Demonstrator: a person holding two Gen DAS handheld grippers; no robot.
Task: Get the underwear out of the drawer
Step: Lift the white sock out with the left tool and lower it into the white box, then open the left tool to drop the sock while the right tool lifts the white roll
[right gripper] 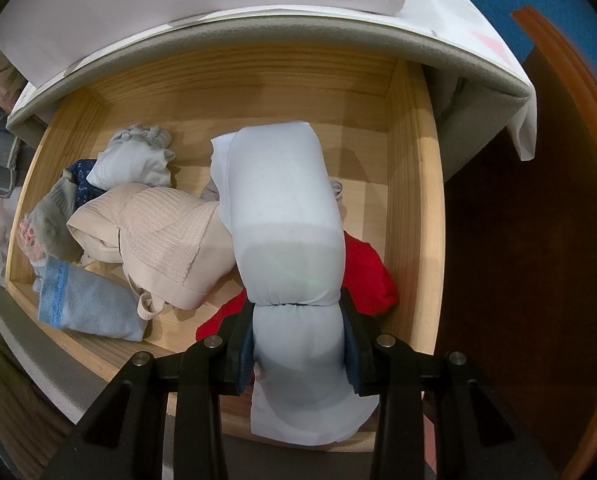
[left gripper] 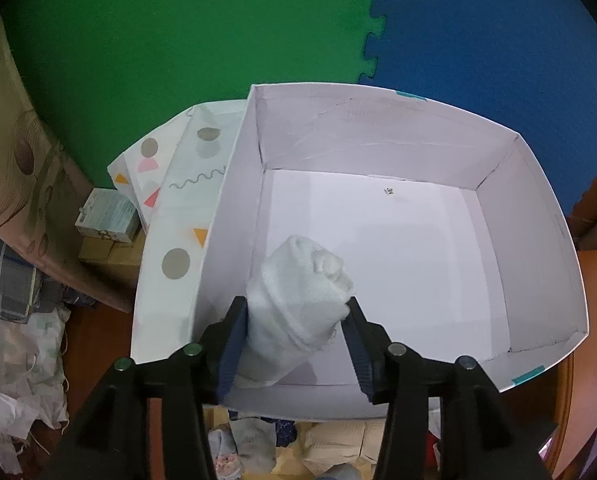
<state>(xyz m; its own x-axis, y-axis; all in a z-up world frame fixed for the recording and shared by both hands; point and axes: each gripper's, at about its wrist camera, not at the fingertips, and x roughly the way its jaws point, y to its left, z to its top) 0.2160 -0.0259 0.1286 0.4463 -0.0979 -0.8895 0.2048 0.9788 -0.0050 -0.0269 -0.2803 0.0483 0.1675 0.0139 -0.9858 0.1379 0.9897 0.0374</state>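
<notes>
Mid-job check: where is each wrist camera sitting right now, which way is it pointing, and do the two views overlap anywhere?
Left wrist: on the left gripper, looking down into the white box; its fingers clamp a rolled white towel-like item.
Right wrist: on the right gripper, looking down into the wooden drawer; its fingers clamp a pale blue roll above a red garment and a beige bra.
Shared: the box, seen from outside in the right view, and drawer clothes at the left view's bottom edge.

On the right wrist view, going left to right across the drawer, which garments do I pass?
Blue ribbed sock → beige ribbed bra → pale blue rolled underwear, clamped in the right gripper → red garment, then the drawer's right wooden wall.
</notes>
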